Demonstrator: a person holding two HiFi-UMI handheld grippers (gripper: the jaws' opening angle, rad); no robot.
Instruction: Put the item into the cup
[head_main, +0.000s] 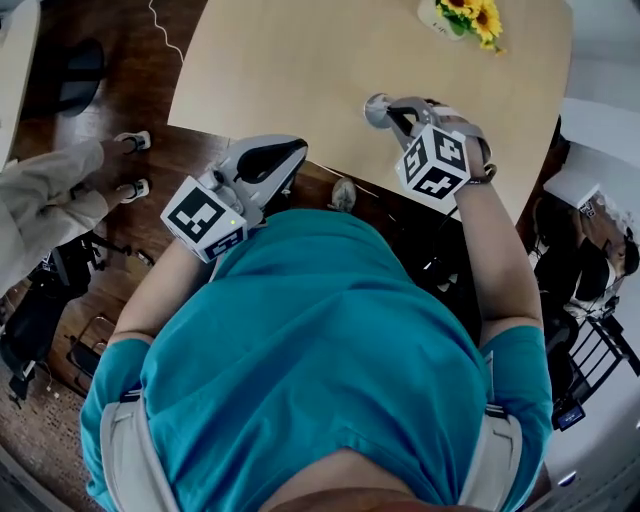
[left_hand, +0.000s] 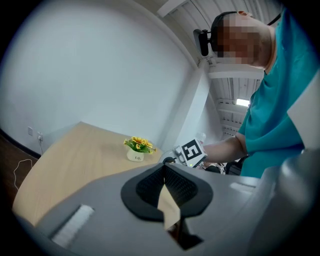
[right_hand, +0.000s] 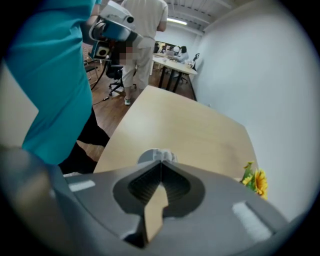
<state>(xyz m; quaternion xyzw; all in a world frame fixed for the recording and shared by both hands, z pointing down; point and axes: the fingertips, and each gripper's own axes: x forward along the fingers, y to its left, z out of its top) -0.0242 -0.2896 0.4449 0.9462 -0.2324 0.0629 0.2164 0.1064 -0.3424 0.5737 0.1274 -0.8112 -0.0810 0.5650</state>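
Pale table (head_main: 300, 70) — sunflower pot (head_main: 460, 15) (far edge).

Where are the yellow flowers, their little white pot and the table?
yellow flowers (left_hand: 140, 144), left gripper view, on the blooms.
white pot (left_hand: 135, 156), left gripper view, on its front side.
table (head_main: 300, 70), head view, on its bare top.

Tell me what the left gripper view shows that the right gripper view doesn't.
Only the left gripper view shows the flowers' white pot and the right gripper with its marker cube. Only the right gripper view shows a grey round object just past its claw tips and a standing person in beige. Both show the light wooden table, the yellow flowers and the teal shirt.
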